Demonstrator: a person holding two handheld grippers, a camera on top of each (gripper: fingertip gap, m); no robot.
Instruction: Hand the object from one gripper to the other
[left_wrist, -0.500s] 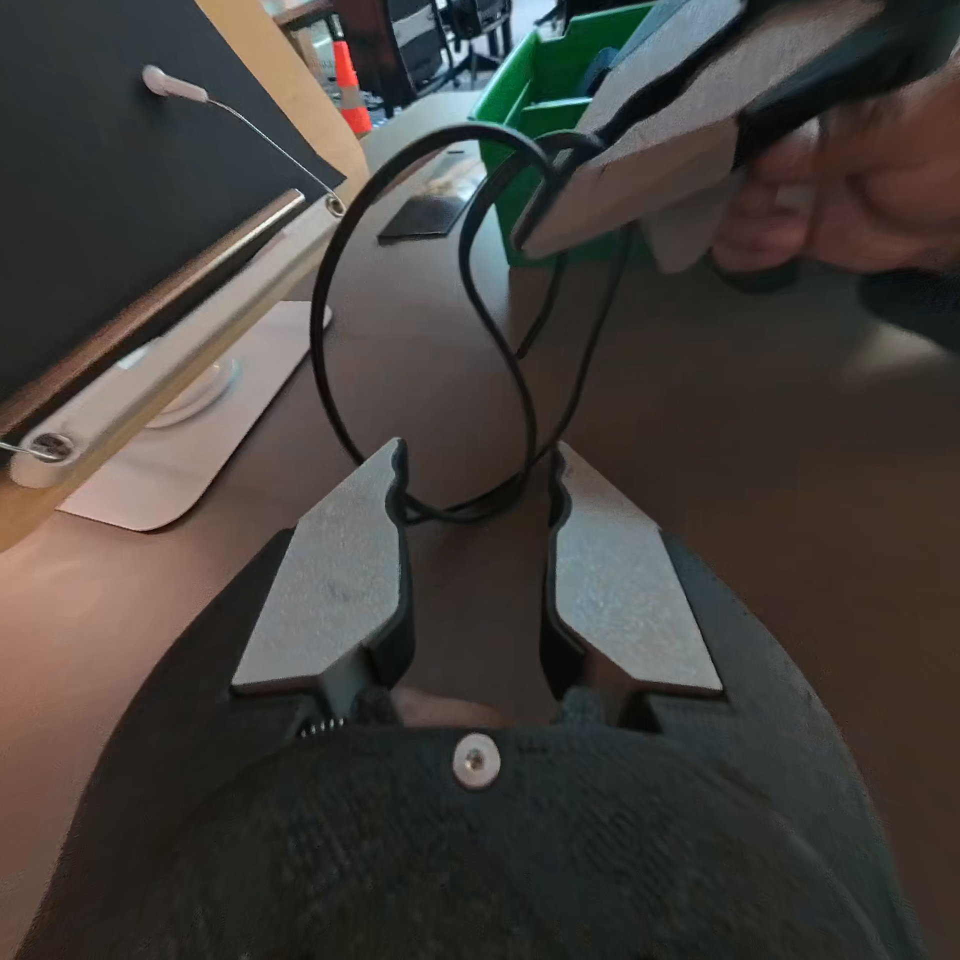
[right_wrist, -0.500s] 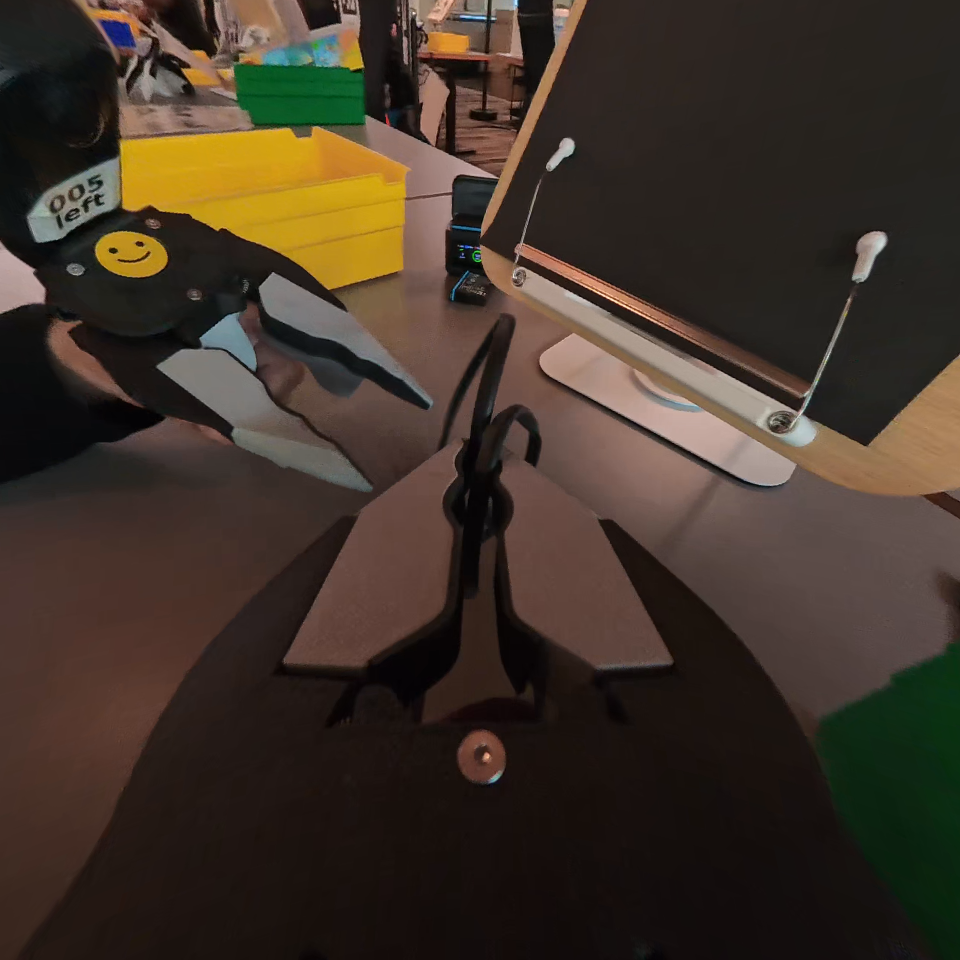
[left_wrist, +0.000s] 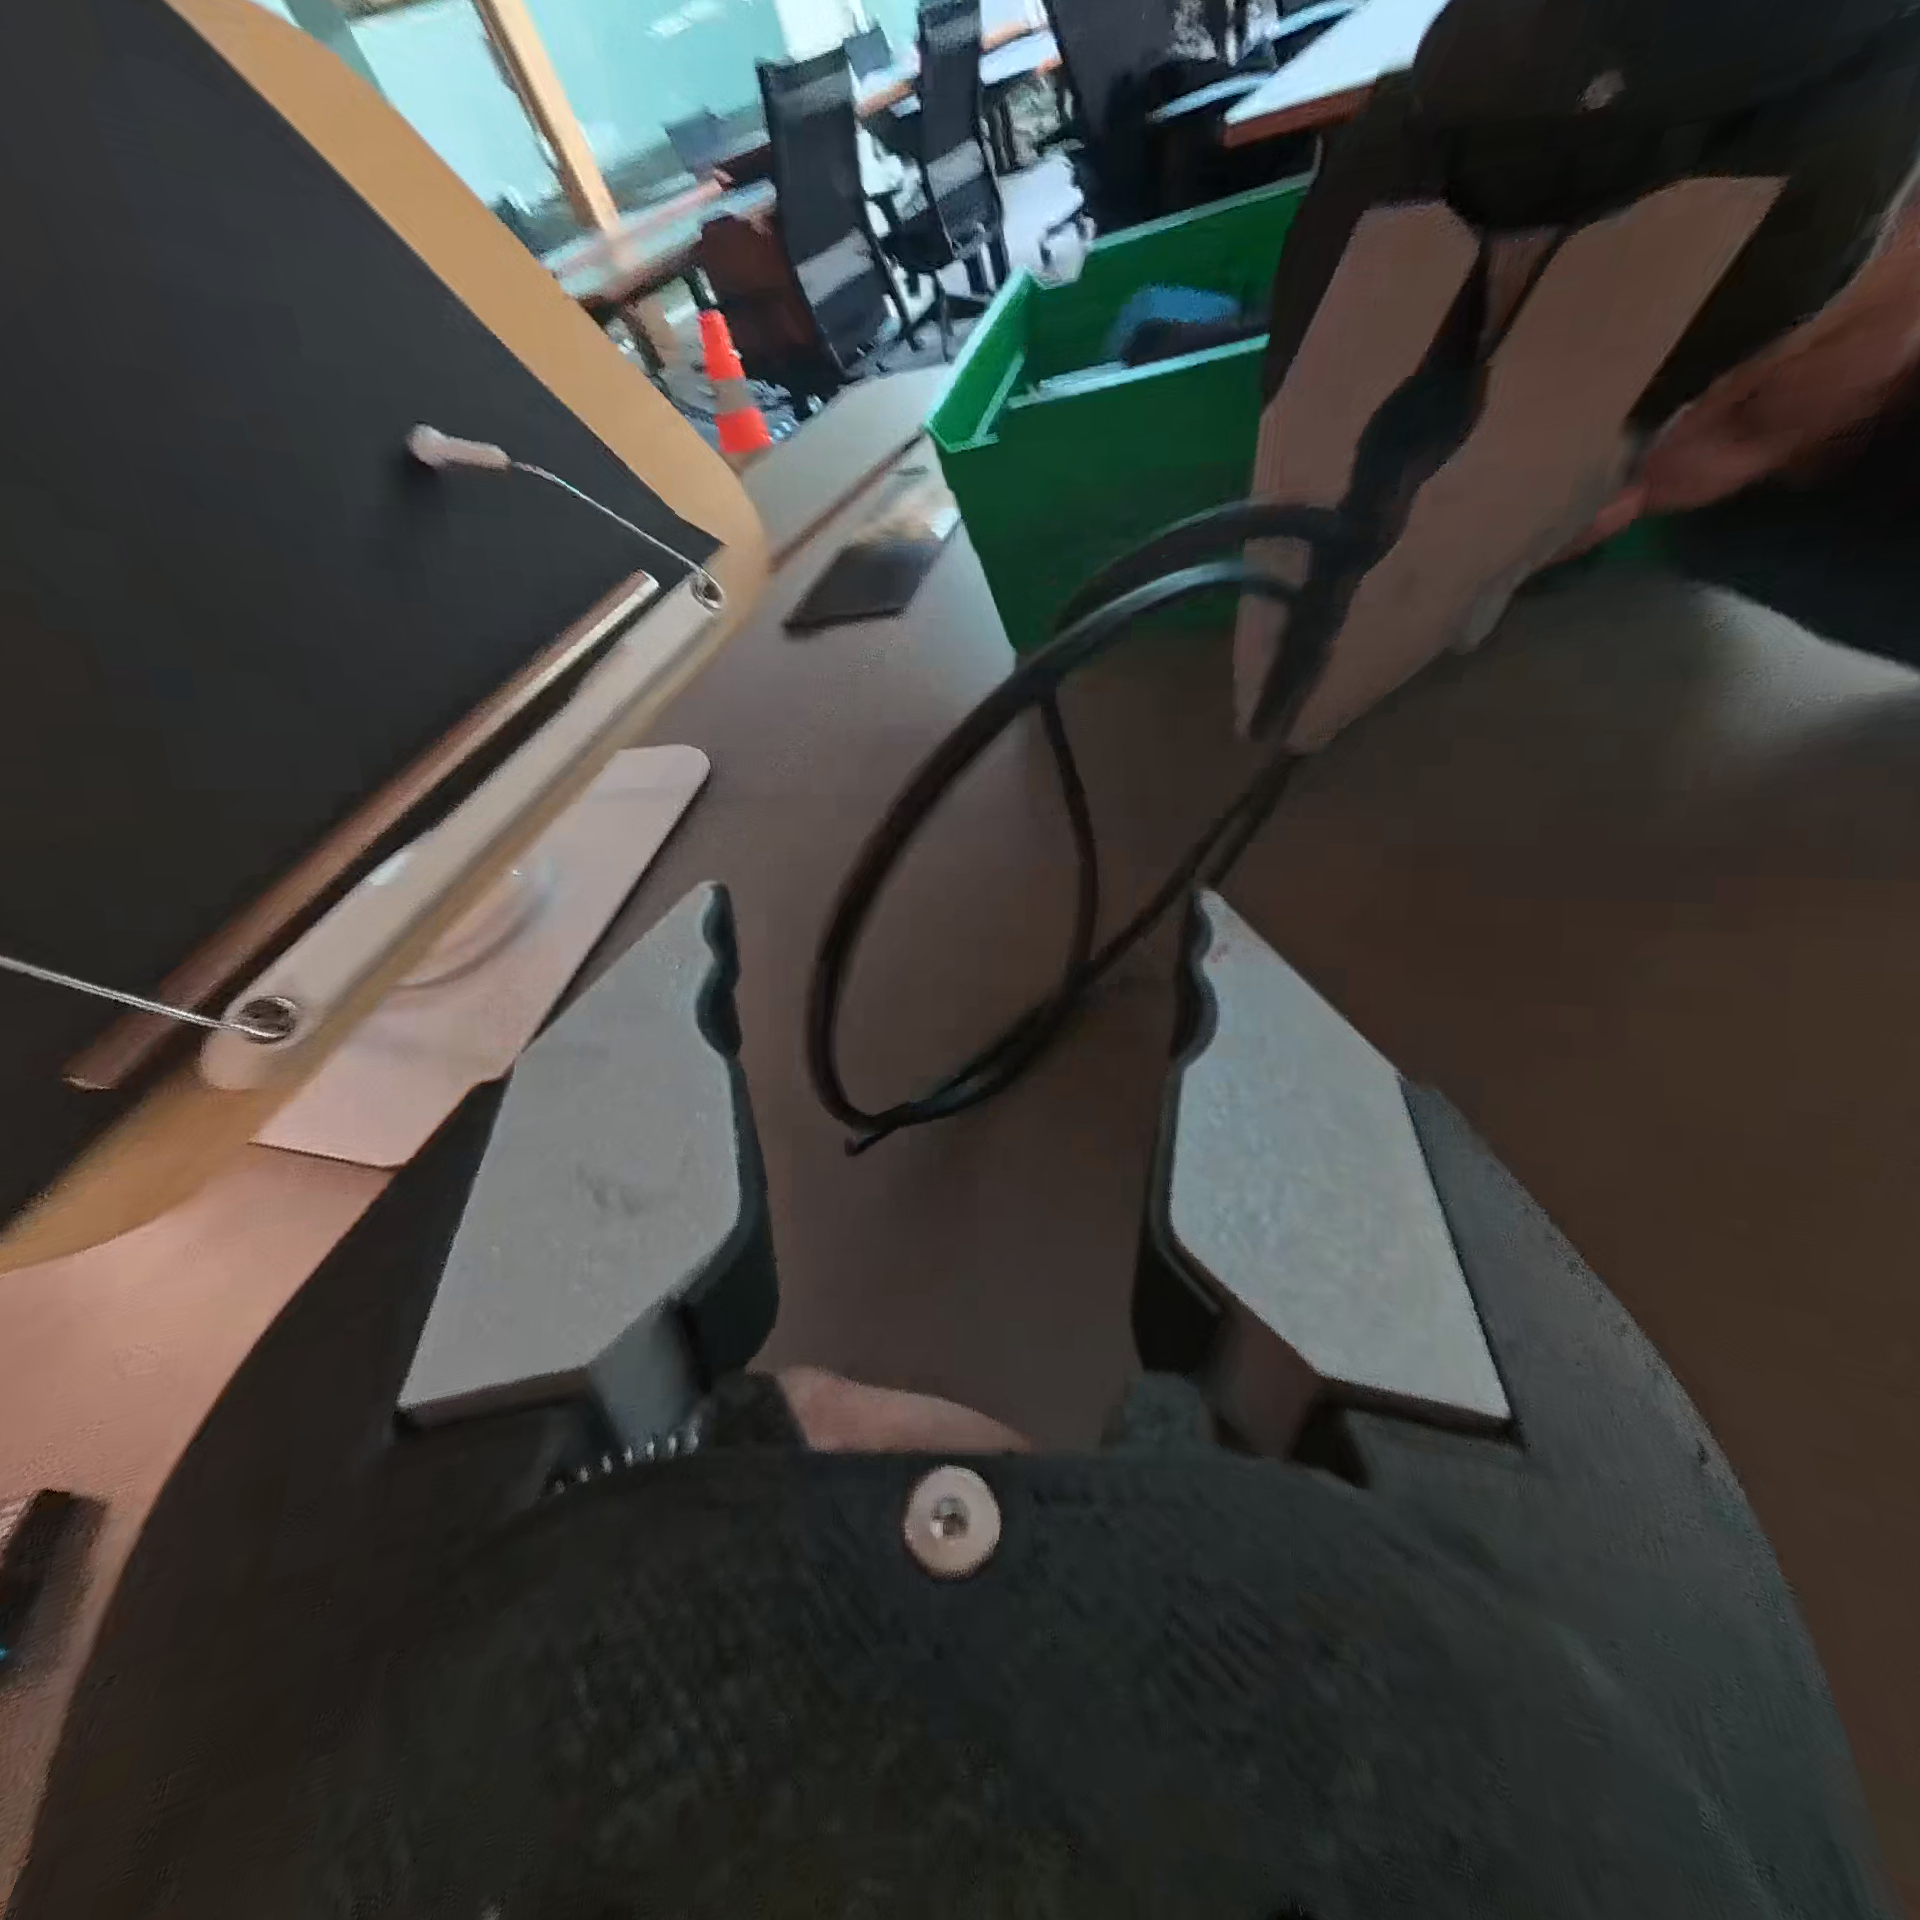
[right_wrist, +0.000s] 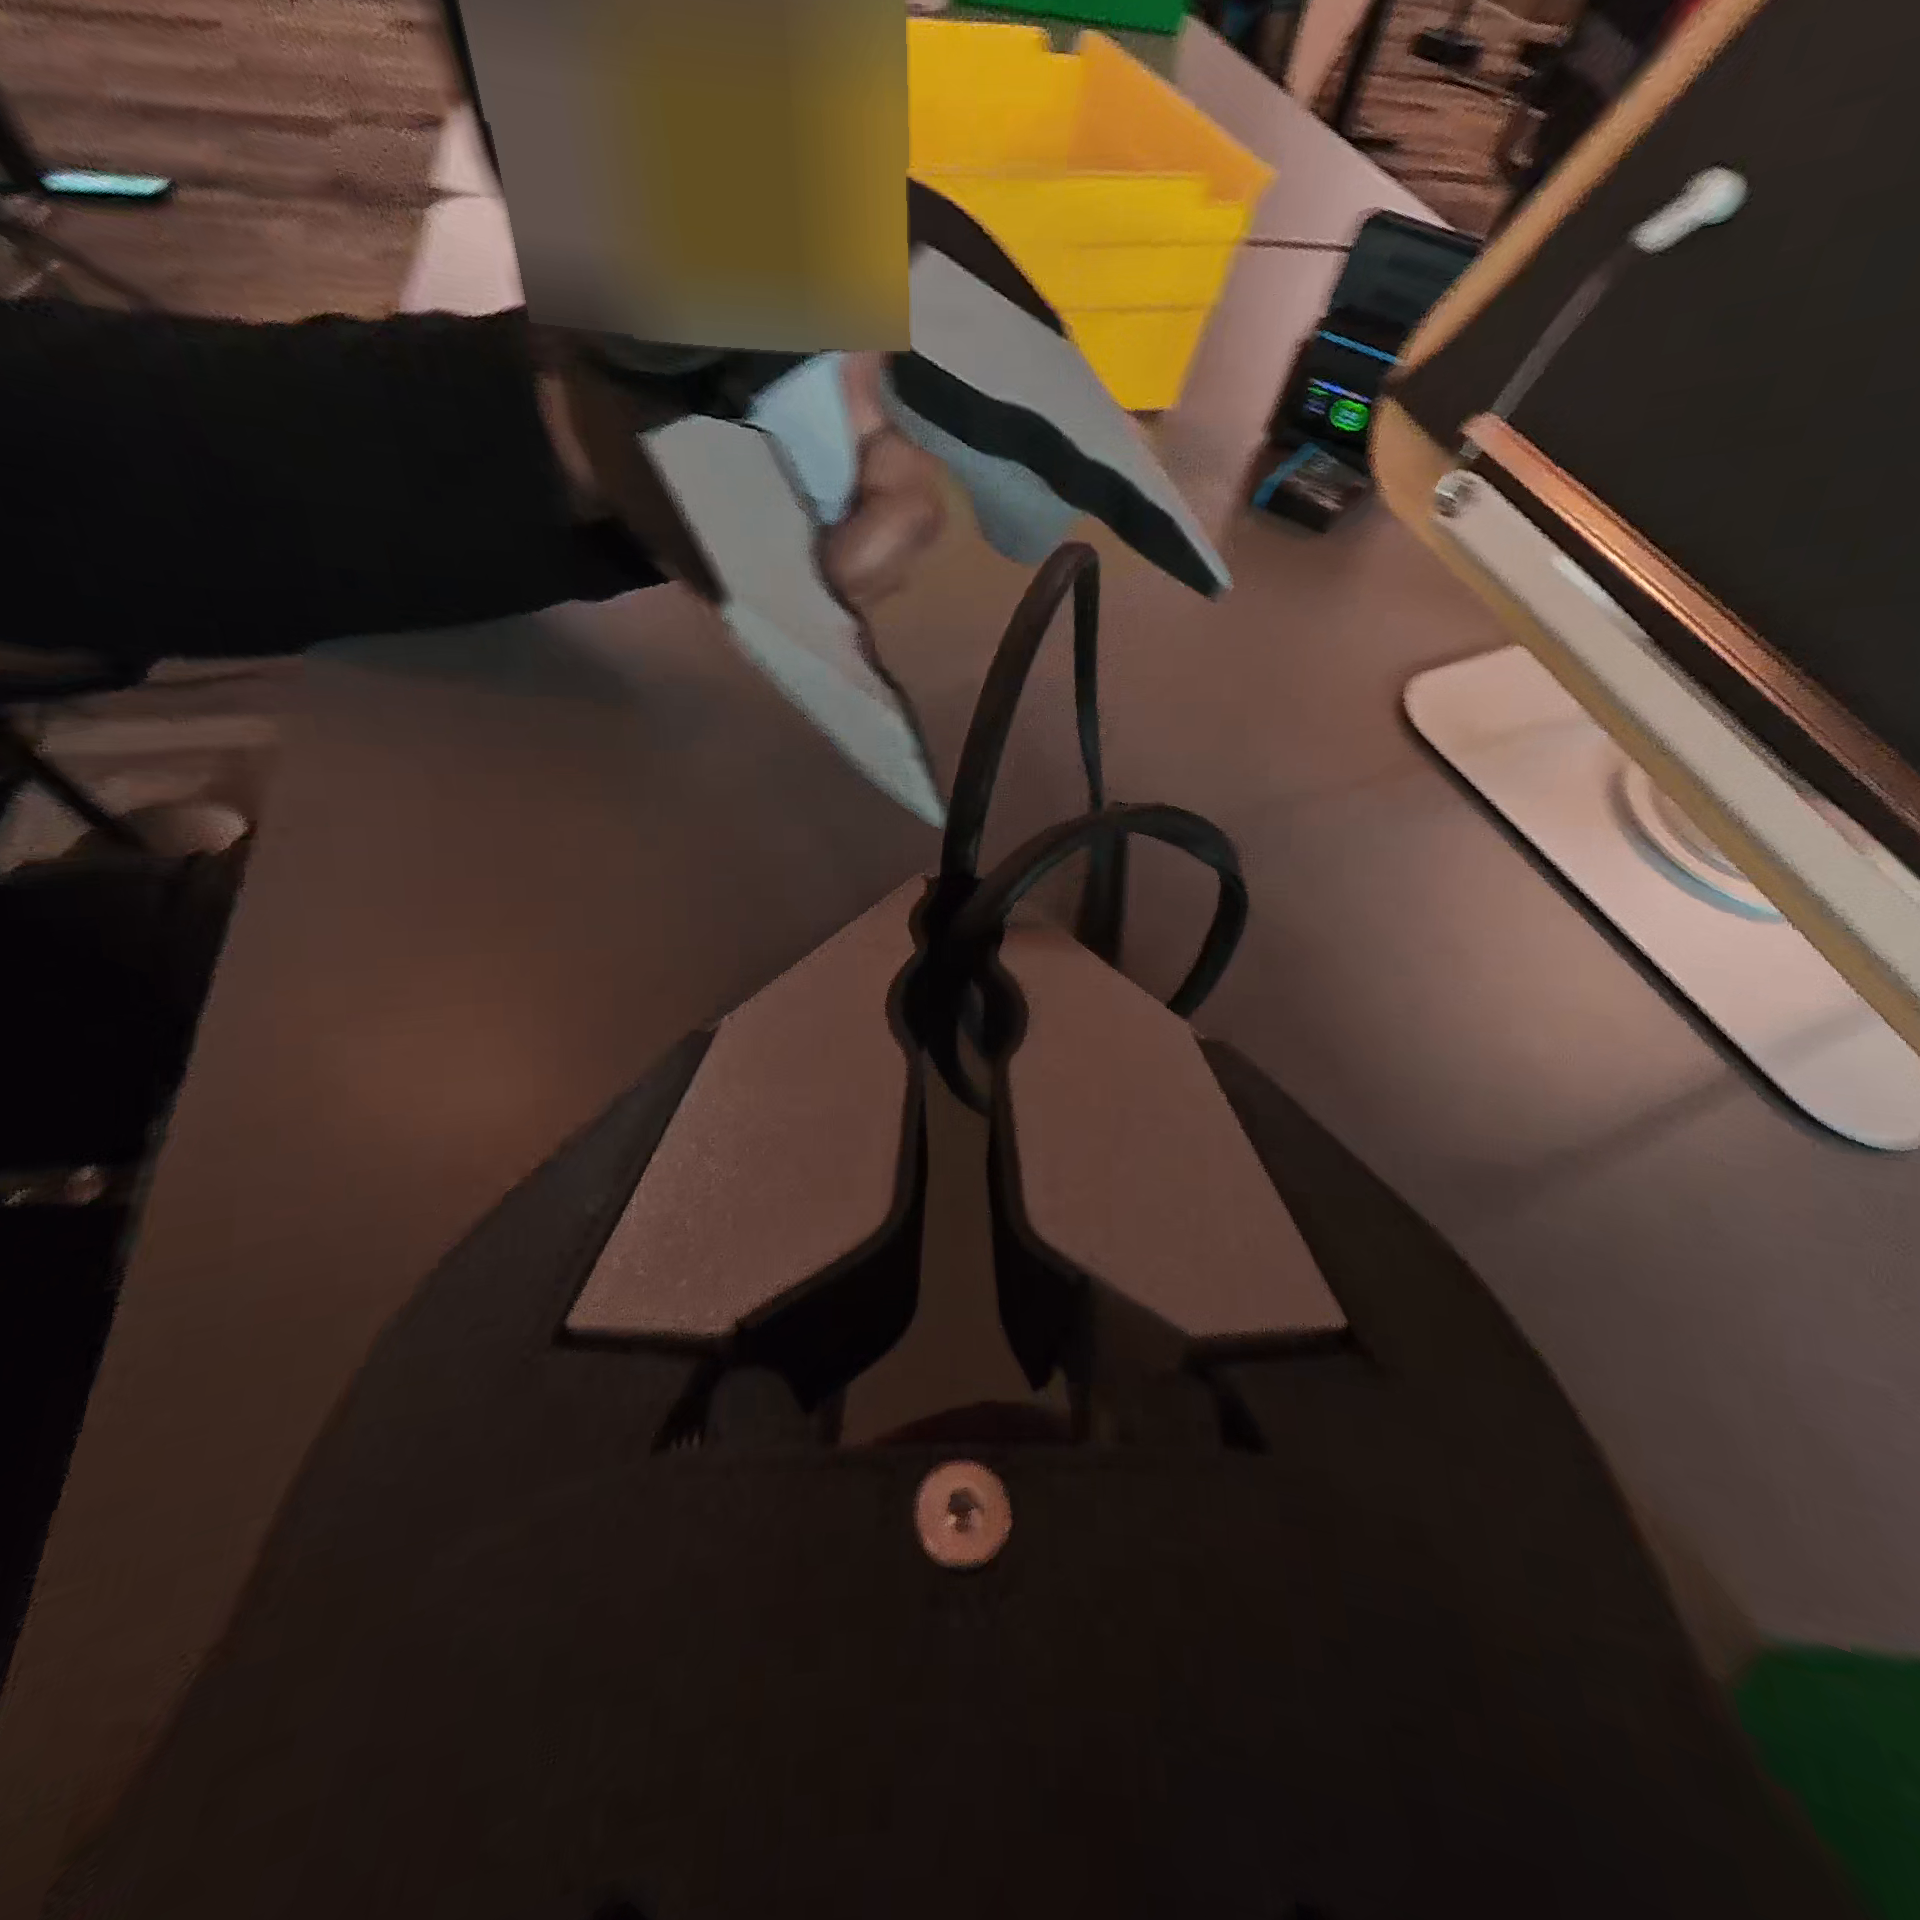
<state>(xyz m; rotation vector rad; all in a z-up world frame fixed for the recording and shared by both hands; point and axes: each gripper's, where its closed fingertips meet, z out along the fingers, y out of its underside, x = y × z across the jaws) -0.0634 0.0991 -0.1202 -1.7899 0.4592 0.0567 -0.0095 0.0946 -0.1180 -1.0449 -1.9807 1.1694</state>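
Left gripper (left_wrist: 956, 935) now with jaws spread wide and empty; half a second ago narrower, with the bottom of the black cable loop (left_wrist: 966, 914) sitting at the tips. Loop bottom now hanging free in the gap between the left fingers (left_wrist: 623, 1164), touching neither as far as visible, clear of the desk (left_wrist: 1558, 935). Right gripper (right_wrist: 961, 935) closed on the loop's upper strands, sole holder in both views; in the left wrist view seen above and to the right (left_wrist: 1340, 582), in front of the green bin (left_wrist: 1091, 488). Heavy motion blur in the right wrist view. Judgement: release by left complete, handover to right effectively done; only left withdrawal remaining. Risk: springy coil snagging a left jaw tip on retreat.
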